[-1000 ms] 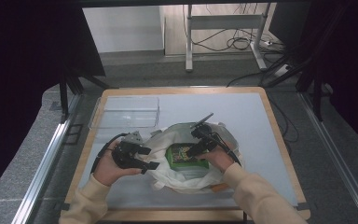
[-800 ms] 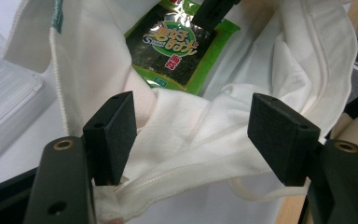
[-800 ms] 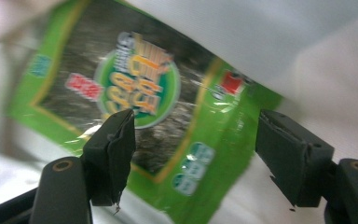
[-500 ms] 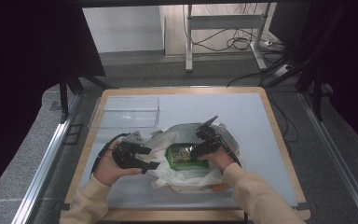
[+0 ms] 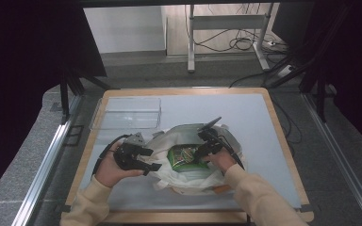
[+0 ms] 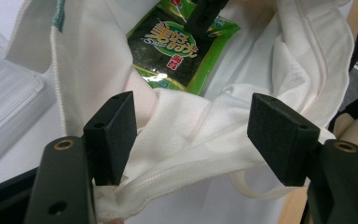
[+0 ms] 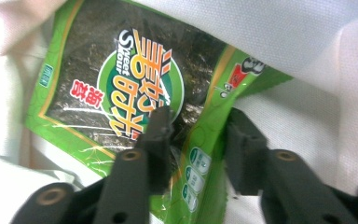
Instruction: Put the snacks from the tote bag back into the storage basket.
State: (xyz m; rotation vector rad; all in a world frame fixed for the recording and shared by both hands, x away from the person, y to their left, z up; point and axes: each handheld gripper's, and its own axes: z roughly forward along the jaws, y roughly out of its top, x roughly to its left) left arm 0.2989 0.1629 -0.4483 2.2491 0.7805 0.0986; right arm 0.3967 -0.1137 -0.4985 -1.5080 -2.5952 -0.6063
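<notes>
Your right gripper (image 7: 193, 135) has just been closing its fingers (image 7: 161, 140), and they now pinch a raised fold at the near right edge of the green snack packet (image 7: 116, 88). The packet lies flat inside the white cloth bag (image 5: 188, 172) at the near middle of the surface (image 5: 245, 113), its long axis running away from those fingers toward the bag's left. Your left gripper (image 6: 191, 140), fingers spread and apart from the cloth, straddles the bag's left rim, so the right hand is nearer for lifting the packet out.

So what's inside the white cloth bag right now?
A green seaweed snack packet lies in the white cloth bag, the right gripper closing on its edge. Anything beneath the packet is covered.
</notes>
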